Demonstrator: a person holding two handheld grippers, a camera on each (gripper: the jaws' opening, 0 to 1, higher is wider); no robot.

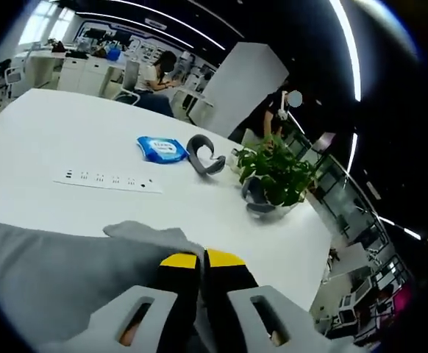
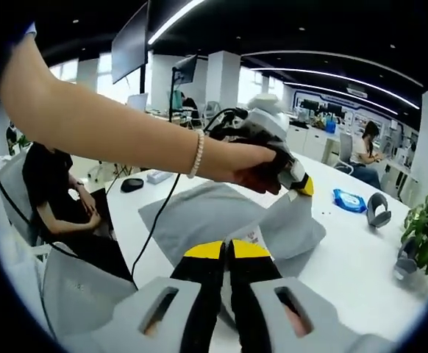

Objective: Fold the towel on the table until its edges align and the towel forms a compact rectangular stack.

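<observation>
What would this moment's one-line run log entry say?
left gripper: shut on towel | right gripper: shut on towel | stage: fold underway

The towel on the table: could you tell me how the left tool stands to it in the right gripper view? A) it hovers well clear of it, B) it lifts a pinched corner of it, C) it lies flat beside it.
B: the left tool, held in a hand, pinches a corner of the grey towel and raises it above the white table.
</observation>
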